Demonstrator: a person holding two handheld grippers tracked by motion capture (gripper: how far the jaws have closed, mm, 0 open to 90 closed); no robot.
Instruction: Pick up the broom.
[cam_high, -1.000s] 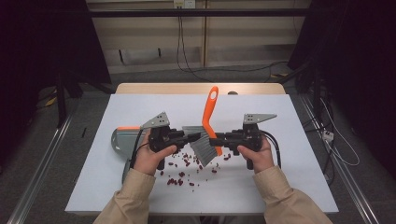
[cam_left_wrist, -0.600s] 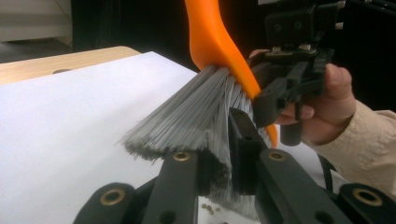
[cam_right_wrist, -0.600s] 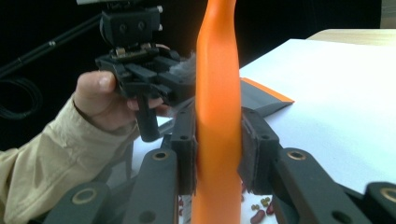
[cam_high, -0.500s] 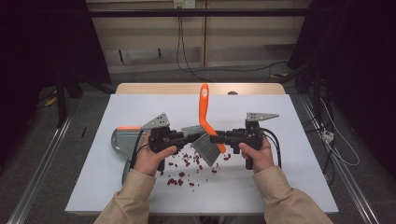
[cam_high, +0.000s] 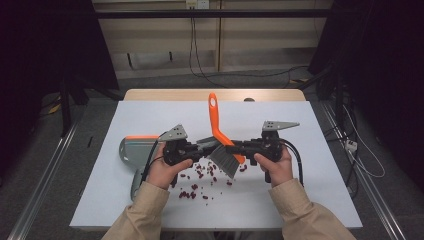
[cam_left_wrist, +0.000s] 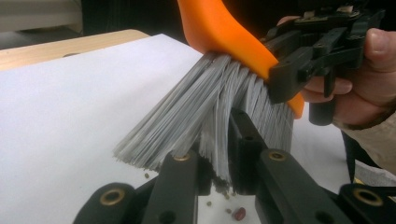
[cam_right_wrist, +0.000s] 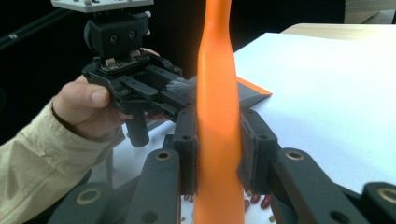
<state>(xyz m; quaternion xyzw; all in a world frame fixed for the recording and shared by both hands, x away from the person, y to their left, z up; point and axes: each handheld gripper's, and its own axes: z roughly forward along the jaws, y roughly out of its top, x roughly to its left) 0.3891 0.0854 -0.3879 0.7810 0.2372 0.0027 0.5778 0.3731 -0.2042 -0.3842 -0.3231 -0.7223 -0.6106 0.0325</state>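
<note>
Two grippers, left gripper and right gripper, grip one brush.

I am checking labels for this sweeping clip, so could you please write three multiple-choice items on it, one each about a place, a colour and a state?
1. Where does the dustpan lie?
A. On the table by the person's left hand
B. On the floor
C. By the table's right edge

2. What colour is the brush handle?
A. Blue
B. Orange
C. Green

3. How does the right hand-held gripper stand?
A. Open above the beans
B. Shut on nothing
C. Shut on the brush handle

Answers: 1 A, the high view shows the grey pan beside the left hand-held gripper. 2 B, the handle is orange in every view. 3 C, the right gripper view shows both jaws pressing the handle, while the red beans lie scattered on the table.
</note>
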